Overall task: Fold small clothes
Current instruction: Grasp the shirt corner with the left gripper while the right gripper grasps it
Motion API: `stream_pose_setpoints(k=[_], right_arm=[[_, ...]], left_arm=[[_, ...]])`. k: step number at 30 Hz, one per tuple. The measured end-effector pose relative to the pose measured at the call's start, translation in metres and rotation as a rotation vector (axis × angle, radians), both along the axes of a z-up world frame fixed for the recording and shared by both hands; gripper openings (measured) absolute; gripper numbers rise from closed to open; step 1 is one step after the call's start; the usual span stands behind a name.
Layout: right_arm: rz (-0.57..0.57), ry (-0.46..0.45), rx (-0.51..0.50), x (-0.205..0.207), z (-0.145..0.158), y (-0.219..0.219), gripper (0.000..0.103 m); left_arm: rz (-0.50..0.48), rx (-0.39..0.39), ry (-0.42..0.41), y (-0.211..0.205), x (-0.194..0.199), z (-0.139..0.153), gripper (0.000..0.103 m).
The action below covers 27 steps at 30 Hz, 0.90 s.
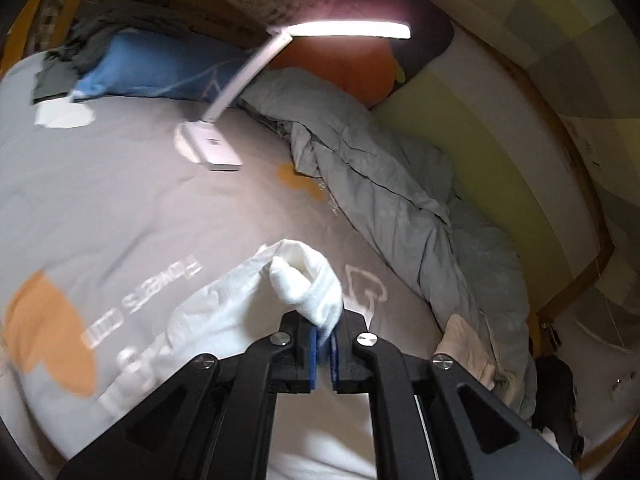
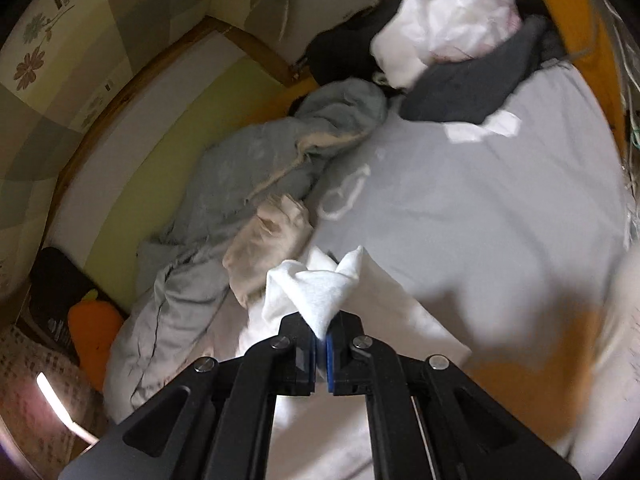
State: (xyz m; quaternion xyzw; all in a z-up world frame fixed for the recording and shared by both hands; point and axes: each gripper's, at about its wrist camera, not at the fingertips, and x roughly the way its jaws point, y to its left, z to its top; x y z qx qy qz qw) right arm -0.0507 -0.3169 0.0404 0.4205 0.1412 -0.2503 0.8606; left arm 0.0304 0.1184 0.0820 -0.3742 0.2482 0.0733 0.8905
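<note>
one desk lamp point(image 1: 256, 92) stands on the grey bed sheet point(image 1: 120, 200). beyond the lamp lies one blue pillow point(image 1: 160, 66); beside it, one crumpled grey quilt point(image 1: 380, 184). two grippers each pinch one white garment point(image 1: 256, 300). one beige cloth point(image 2: 272, 240) lies beside the quilt.

The white garment point(image 1: 240, 300) is soft knit cloth with a fine matt weave. The left gripper point(image 1: 325, 338) is matt black plastic with shiny metal screws and blue pads point(image 1: 313, 354). The bed sheet point(image 1: 120, 200) is smooth grey cloth; the lamp point(image 1: 248, 80) is glossy white plastic; the bed frame point(image 2: 132, 80) looks like varnished wood.
</note>
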Motion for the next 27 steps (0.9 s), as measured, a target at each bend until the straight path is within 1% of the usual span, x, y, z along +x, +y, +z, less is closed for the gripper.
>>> stream_pose_setpoints(k=[1, 5, 8, 10, 12, 15, 17, 20, 22, 23, 24, 25, 27], right_arm=[[-0.004, -0.001, 0.011, 0.010, 0.000, -0.003, 0.002], [-0.013, 0.039, 0.057, 0.064, -0.003, -0.016, 0.002], [0.043, 0.074, 0.090, 0.106, -0.004, -0.027, 0.002], [0.094, 0.122, 0.054, 0.134, -0.001, -0.029, 0.002], [0.146, 0.177, 0.005, 0.160, -0.002, -0.028, 0.002], [0.171, 0.240, -0.035, 0.188, -0.012, -0.027, 0.002], [0.182, 0.263, -0.024, 0.203, -0.025, -0.032, 0.002], [0.205, 0.294, 0.021, 0.224, -0.047, -0.043, 0.002], [0.237, 0.308, 0.029, 0.237, -0.057, -0.047, 0.002], [0.270, 0.314, 0.022, 0.245, -0.060, -0.048, 0.003], [0.293, 0.333, 0.017, 0.250, -0.062, -0.049, 0.006], [0.303, 0.352, 0.019, 0.252, -0.063, -0.051, 0.007], [0.335, 0.328, 0.040, 0.249, -0.060, -0.056, 0.013]], left_arm=[[-0.010, -0.005, 0.012, -0.002, 0.018, -0.001, 0.003], [-0.034, 0.030, 0.073, -0.014, 0.079, -0.010, 0.003], [-0.034, 0.055, 0.117, -0.018, 0.114, -0.018, 0.004], [-0.032, 0.086, 0.132, -0.018, 0.133, -0.026, 0.003], [-0.028, 0.127, 0.165, -0.019, 0.149, -0.036, 0.004], [-0.039, 0.177, 0.202, -0.023, 0.169, -0.054, 0.004], [-0.047, 0.197, 0.232, -0.026, 0.183, -0.068, 0.004], [-0.066, 0.223, 0.272, -0.029, 0.202, -0.084, 0.004], [-0.072, 0.228, 0.298, -0.028, 0.210, -0.094, 0.004], [-0.079, 0.233, 0.306, -0.027, 0.213, -0.097, 0.005], [-0.096, 0.247, 0.316, -0.028, 0.215, -0.099, 0.006], [-0.106, 0.256, 0.315, -0.028, 0.216, -0.099, 0.007], [-0.134, 0.250, 0.262, -0.027, 0.208, -0.091, 0.013]])
